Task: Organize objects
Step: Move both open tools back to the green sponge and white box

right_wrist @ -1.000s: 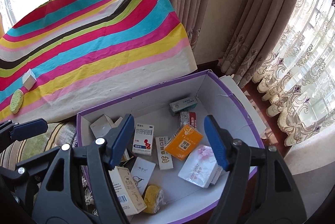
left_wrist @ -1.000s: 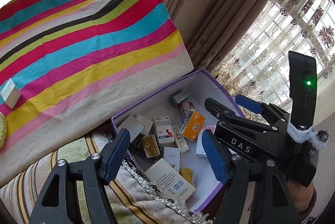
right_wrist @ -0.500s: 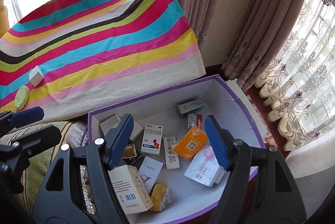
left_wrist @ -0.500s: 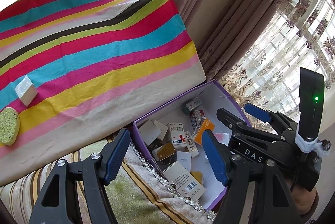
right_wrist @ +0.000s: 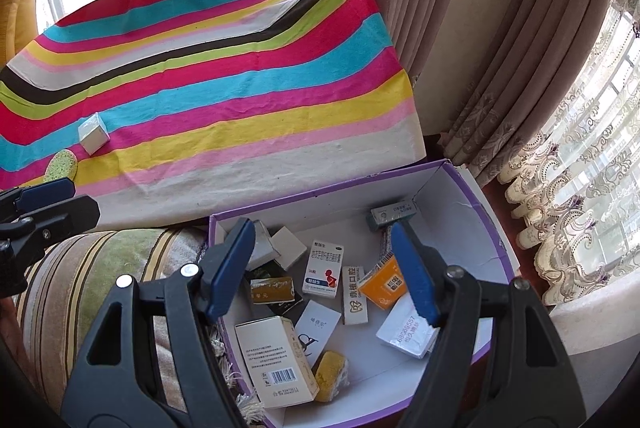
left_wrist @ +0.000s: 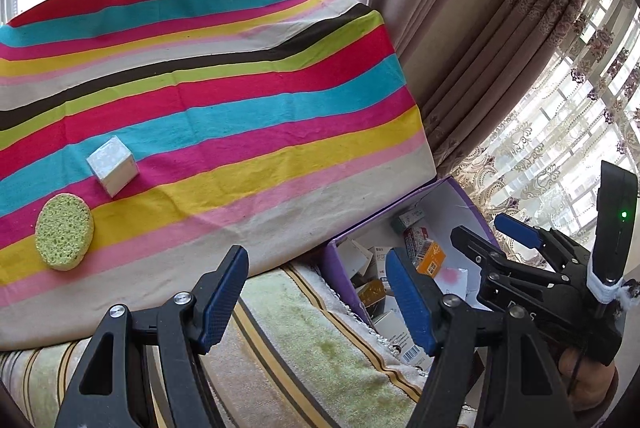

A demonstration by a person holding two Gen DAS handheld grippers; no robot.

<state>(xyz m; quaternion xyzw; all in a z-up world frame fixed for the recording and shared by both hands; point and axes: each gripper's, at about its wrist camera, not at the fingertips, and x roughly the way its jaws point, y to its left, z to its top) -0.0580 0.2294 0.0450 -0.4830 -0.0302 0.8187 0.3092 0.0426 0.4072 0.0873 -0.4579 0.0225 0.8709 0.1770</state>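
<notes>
Now the left gripper (left_wrist: 316,302) has swung away from the purple box (right_wrist: 472,195) toward the striped tabletop (left_wrist: 224,115): a second ago its view was filled with the box's contents, and the box has since slid to about 4 o'clock in that view, while the small white box (left_wrist: 113,165) and the green sponge (left_wrist: 64,232) have come well into sight at 9 o'clock. Its blue pads stand wide apart with nothing between them, over the striped cushion (left_wrist: 320,348) below the tabletop's hanging edge. The right gripper (right_wrist: 322,270) has barely shifted and hangs above the purple box, its pads likewise spread and empty. The white box sits on the teal and pink stripes, turned corner-on, one edge aimed toward 5 o'clock; the oval sponge lies flat just beside it at its 7 o'clock, not touching, long axis running roughly 12 to 6 in the left wrist view. Inside the purple box lie many small cartons at loose angles: a barcoded white carton (right_wrist: 276,360) with its long axis near 11 to 5, an orange packet (right_wrist: 380,288) tilted, and a yellow sponge (right_wrist: 330,374) at the near wall.
</notes>
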